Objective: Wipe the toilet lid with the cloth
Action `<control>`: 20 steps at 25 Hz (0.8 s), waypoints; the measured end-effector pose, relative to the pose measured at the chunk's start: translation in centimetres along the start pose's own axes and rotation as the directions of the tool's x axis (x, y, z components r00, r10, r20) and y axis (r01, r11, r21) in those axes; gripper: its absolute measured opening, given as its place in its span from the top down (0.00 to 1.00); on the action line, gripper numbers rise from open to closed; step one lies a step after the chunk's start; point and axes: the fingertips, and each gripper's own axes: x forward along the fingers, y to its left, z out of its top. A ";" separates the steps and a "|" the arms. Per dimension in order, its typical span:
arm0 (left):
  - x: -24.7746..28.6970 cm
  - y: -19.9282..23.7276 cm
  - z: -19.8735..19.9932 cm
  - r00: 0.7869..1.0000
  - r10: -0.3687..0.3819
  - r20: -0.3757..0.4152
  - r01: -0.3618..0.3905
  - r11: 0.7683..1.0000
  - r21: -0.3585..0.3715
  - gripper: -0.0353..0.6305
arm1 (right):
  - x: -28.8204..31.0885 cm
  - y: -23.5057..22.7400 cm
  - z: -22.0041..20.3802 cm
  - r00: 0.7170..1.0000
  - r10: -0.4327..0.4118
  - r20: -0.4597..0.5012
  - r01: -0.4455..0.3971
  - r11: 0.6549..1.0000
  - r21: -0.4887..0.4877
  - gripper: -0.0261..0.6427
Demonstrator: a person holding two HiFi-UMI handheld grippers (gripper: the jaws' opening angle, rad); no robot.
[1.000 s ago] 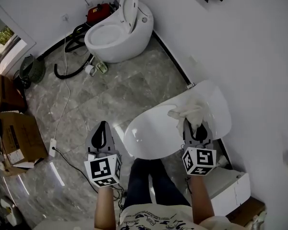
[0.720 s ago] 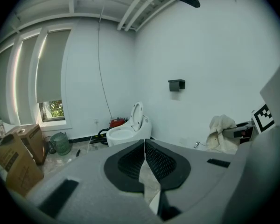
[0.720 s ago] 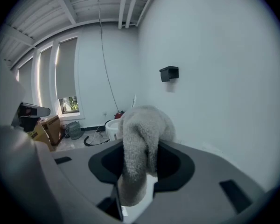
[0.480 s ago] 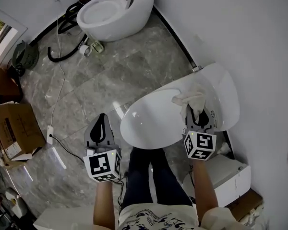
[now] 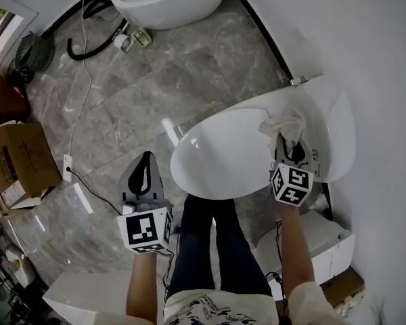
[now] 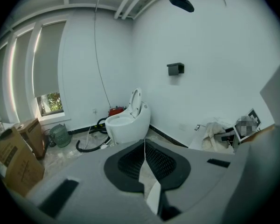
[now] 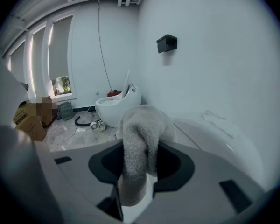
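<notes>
Your right gripper point(image 5: 289, 149) has its fingers clamped on a bunched fold of the soft, limp cloth point(image 5: 282, 126), which should glide over the smooth toilet lid point(image 5: 223, 161). The left gripper point(image 5: 145, 176) has its fingers together, empty.

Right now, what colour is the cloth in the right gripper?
Off-white to pale beige cloth; shows best in the right gripper view.
</notes>
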 end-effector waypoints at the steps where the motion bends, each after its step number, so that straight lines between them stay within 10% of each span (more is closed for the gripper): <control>1: 0.1 0.0 -0.3 1.000 0.000 -0.002 0.000 1.000 0.001 0.93 | 0.7 -0.2 -0.8 1.000 -0.005 -0.014 0.005 1.000 0.000 0.75; 20: 1.6 0.2 -5.6 0.999 -0.003 -0.036 0.002 1.000 -0.028 0.93 | 10.5 -0.7 -10.2 0.957 0.064 -0.283 -0.105 0.986 -0.131 0.75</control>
